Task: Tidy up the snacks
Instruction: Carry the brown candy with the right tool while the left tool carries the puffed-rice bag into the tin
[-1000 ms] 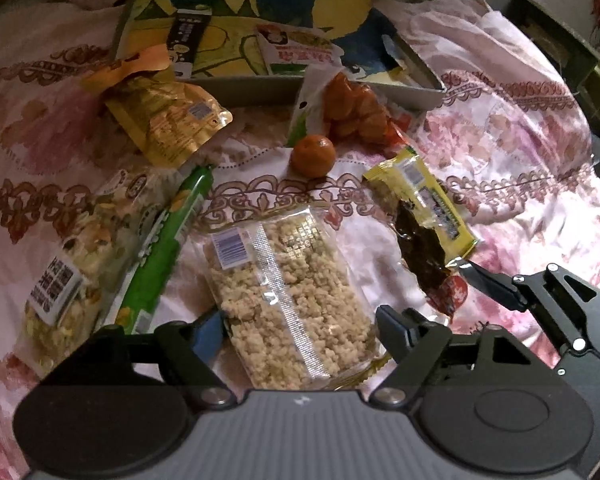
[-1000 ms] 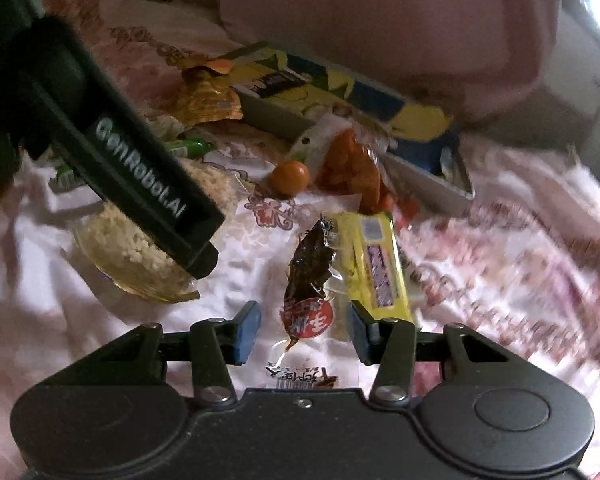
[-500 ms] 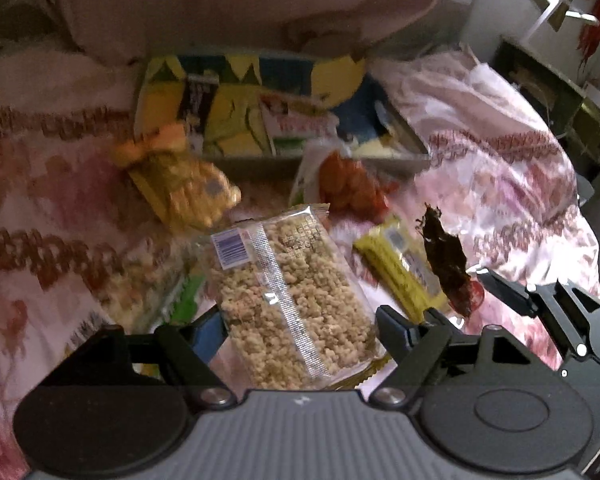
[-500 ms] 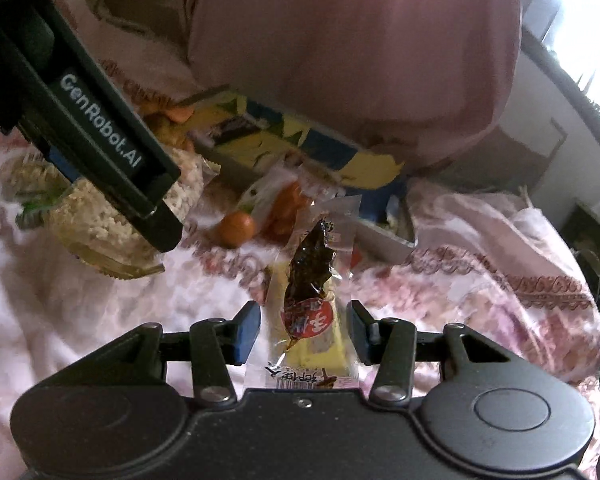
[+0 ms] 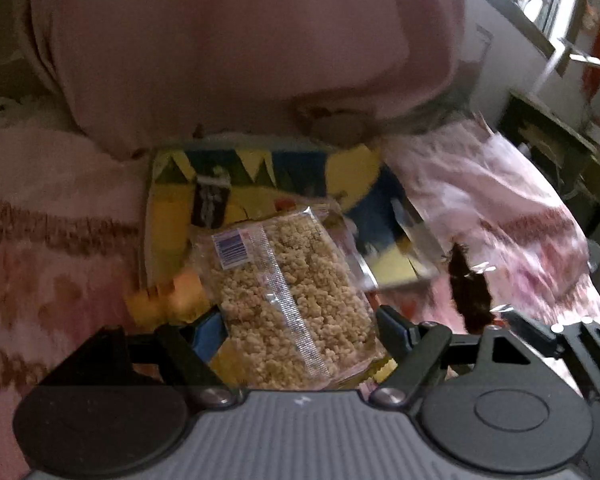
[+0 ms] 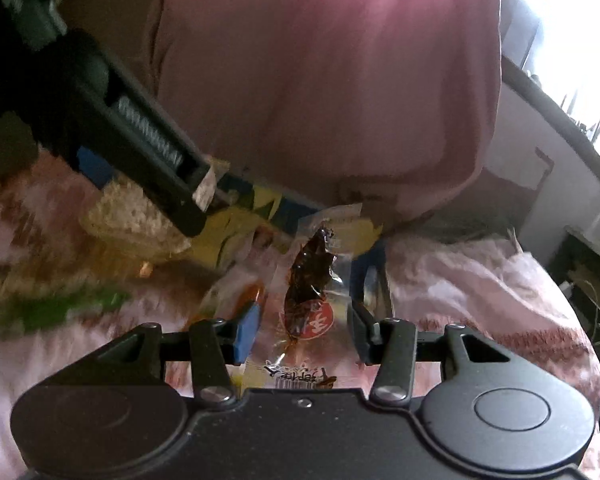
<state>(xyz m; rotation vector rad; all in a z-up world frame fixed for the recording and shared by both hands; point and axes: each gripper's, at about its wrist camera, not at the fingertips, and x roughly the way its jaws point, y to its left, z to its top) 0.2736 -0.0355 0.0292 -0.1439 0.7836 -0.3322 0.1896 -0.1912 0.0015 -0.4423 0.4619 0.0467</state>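
Observation:
My left gripper is shut on a clear pack of puffed rice crisps and holds it up in front of the yellow and blue tray. My right gripper is shut on a clear packet of dark dried meat with a red label, lifted off the bed; it also shows in the left wrist view. The left gripper's body crosses the right wrist view at the upper left. A black sachet lies in the tray.
A pink pillow lies behind the tray. An orange-yellow snack bag sits left of the rice pack, blurred. A green stick pack lies on the floral bedspread. Furniture stands at the right by a bright window.
Both grippers have lifted their packs off the bed and moved forward toward the tray. The view has tilted up, so the pillow fills more of both views.

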